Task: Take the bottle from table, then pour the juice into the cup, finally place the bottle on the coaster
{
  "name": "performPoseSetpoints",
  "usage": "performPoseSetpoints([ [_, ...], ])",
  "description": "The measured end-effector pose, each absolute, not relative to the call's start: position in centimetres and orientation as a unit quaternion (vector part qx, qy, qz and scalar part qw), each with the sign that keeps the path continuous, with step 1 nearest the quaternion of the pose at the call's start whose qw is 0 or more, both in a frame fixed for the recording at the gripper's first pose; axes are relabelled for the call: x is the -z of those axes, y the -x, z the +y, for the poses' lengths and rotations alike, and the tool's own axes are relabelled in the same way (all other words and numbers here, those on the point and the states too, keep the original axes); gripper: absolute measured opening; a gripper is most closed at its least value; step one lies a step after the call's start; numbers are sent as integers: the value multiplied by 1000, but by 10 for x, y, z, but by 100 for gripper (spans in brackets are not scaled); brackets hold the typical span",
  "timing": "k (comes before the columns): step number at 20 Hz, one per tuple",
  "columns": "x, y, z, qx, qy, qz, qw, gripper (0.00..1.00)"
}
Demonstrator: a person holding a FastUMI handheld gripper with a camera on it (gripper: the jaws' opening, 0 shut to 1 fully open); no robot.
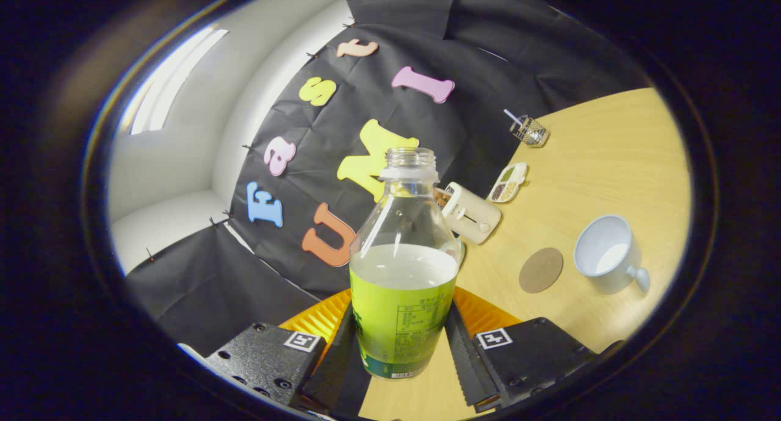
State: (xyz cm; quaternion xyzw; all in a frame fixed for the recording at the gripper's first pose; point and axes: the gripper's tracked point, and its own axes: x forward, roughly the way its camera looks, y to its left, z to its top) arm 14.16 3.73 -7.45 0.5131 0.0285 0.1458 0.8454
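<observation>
1. Low in the middle of the frame, the gripper (399, 338) has its two ridged black fingers (465, 354) pressed against either side of the bottle (403, 268), clamped on the lower, labelled part. The whole scene leans, and the bottle looks lifted clear of the table (616, 158), though I can't see its base touching or not.
2. The bottle has no cap on, and the pale juice (403, 265) sits roughly halfway up. With the neck open, any jerk or early tilt could slop liquid out short of the target.
3. The label is smooth plastic; if the grip is loose, I'd worry about the bottle sliding or twisting between the fingers once it tips.
4. Right of the bottle lies the round brown coaster (540, 269), and just beyond it the white cup (607, 253), handle toward the lower right. They sit close, so a sloppy pour could wet the coaster.
5. Further back, centre-right, stand a cream-coloured gadget (471, 213), a small divided dish (507, 182) and a mesh holder (529, 130).
</observation>
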Motion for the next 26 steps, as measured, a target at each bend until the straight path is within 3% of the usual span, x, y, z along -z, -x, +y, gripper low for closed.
performPoseSetpoints([
  [22,77,-153,34,-204,-744,16,636,77],
  [26,77,-155,29,-203,-758,14,620,77],
])
